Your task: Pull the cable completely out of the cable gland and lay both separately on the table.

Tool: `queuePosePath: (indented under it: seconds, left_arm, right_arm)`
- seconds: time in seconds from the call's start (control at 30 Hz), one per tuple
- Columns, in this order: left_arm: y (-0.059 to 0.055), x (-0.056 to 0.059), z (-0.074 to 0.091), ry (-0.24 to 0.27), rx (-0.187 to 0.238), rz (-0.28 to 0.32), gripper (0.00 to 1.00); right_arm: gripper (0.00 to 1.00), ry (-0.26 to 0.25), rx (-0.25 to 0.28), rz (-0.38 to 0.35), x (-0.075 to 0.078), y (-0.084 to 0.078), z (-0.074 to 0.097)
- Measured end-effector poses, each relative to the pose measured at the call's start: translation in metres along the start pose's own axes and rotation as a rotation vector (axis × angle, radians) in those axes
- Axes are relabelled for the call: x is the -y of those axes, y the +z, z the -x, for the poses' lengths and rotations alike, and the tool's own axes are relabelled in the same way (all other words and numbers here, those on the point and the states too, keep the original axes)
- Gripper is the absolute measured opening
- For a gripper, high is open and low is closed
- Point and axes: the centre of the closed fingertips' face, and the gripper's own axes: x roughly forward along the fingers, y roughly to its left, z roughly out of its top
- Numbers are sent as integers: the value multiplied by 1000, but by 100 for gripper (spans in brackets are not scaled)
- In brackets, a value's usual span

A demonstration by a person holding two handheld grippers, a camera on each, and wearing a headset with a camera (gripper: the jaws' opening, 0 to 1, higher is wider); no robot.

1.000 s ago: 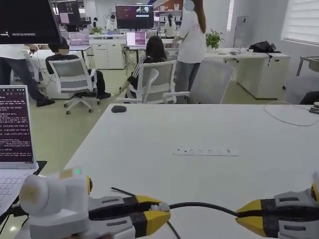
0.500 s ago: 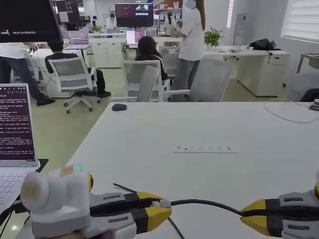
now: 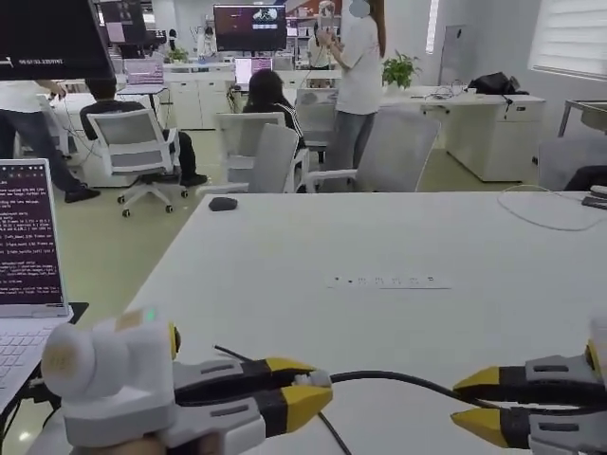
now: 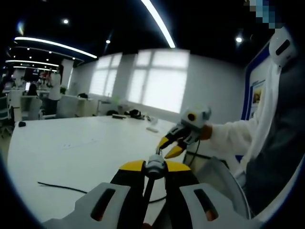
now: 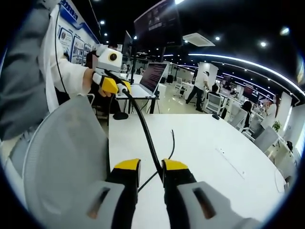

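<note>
Down at the bottom of the head view, the left gripper [image 3: 318, 391] sits at lower left with its yellow jaws closed on the small pale cable gland [image 3: 321, 380]. The black cable [image 3: 398, 381] leaves the gland and arcs just above the white table [image 3: 379, 237] to the lower right. There it passes between the jaws of the right gripper [image 3: 465, 401], whose yellow tips stand a little apart, one above the other. A thin black tail of the cable lies on the table behind and below the left gripper. A laptop [image 3: 28, 237] stands at the left edge and a mouse [image 3: 223, 203] lies near the table's far side.

From the left gripper view, the left gripper [image 4: 155, 167] rises from the bottom, its two jaws pinched on the cable gland [image 4: 155, 164]. The right gripper [image 4: 167, 146] shows just above it, held by a white-sleeved arm. A stretch of cable [image 4: 62, 187] lies on the table at lower left.

Over in the right gripper view, the right gripper [image 5: 151, 167] has a narrow gap between its jaws. The cable [image 5: 143, 126] runs through that gap, close against the right-hand jaw, up to the left gripper [image 5: 116, 86] at upper left. The cable sits inside the gland, and both are off the table.
</note>
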Motion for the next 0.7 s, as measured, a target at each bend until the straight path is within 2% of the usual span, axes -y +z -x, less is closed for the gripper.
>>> queuePosePath:
  seconds: [0.13, 0.2, 0.33, 0.4, 0.53, 0.7]
  left_arm:
    - [0, 3, -3, -2, -1, 1, 16]
    - [0, 3, -5, -2, -2, 6, 16]
    - [0, 6, -8, -8, -4, 2, 16]
    - [0, 9, -11, -14, -10, -5, 16]
    - [0, 13, -14, -27, -12, -12, 16]
    - [-2, 18, -16, -36, -21, -24, 16]
  right_arm:
    - [19, 13, 36, 30, 0, 17, -3]
    - [20, 25, 57, 62, -3, 31, -7]
    - [24, 74, 87, 130, -12, 52, -16]
    - [25, 94, 84, 163, -17, 59, -21]
    - [26, 127, 91, 203, -24, 69, -30]
    - [25, 160, 86, 229, -30, 70, -37]
